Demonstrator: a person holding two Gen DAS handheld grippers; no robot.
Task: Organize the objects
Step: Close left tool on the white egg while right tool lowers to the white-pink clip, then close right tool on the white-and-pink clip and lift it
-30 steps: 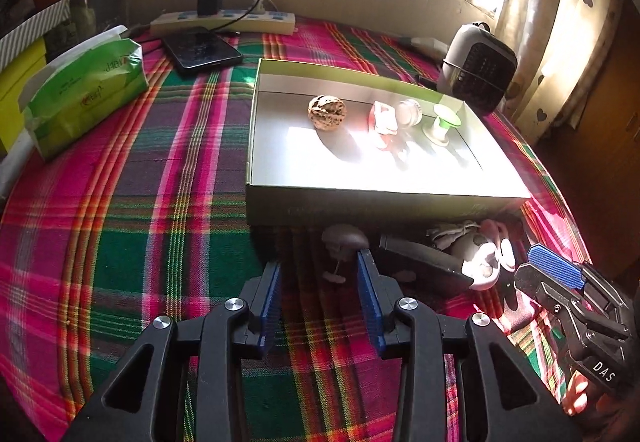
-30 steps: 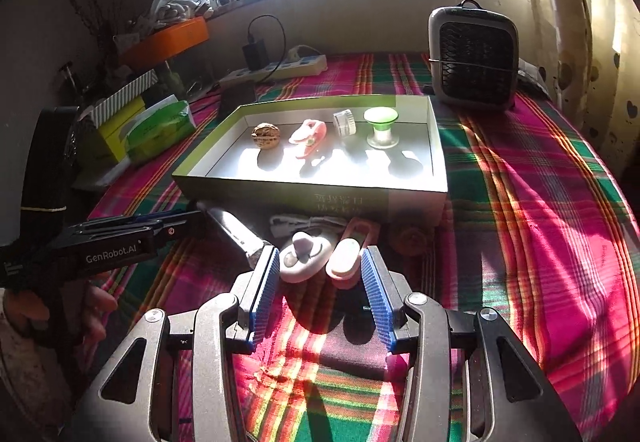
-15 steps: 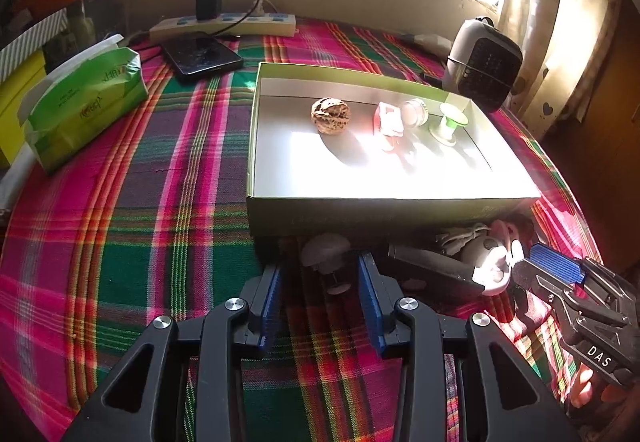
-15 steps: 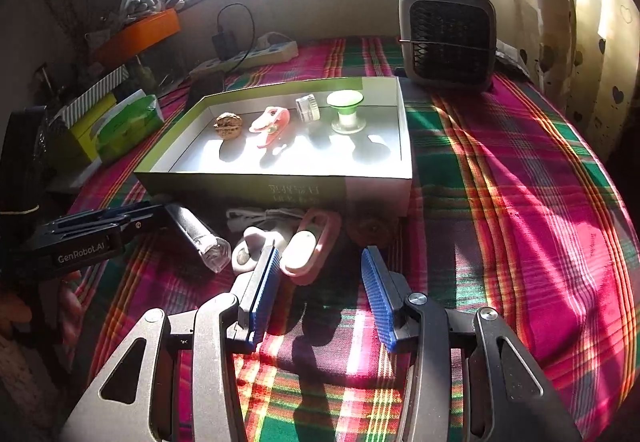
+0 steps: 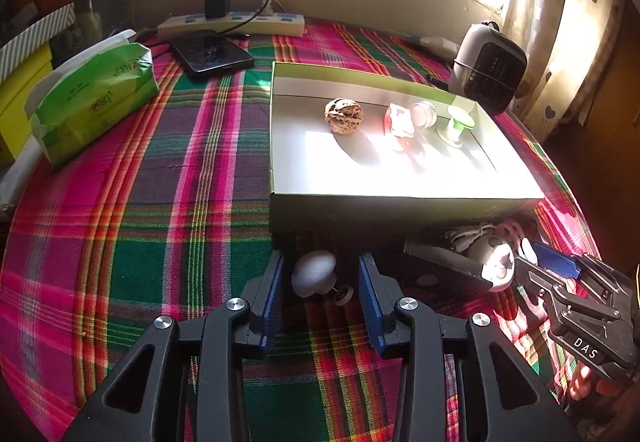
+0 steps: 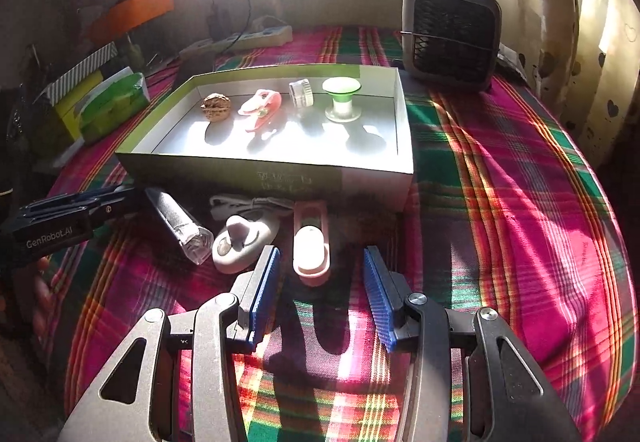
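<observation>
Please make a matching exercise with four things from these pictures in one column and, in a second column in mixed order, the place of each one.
Things:
1. walnut
2. white knob
3. small fan
4. phone

Places:
A. on the cloth, between the open fingers of the left gripper
B. inside the box, at the left end of the row
C. next to the power strip, near the far edge of the table
D. behind the box's far right corner

Pairs: 1-B, 2-A, 3-D, 4-C
</observation>
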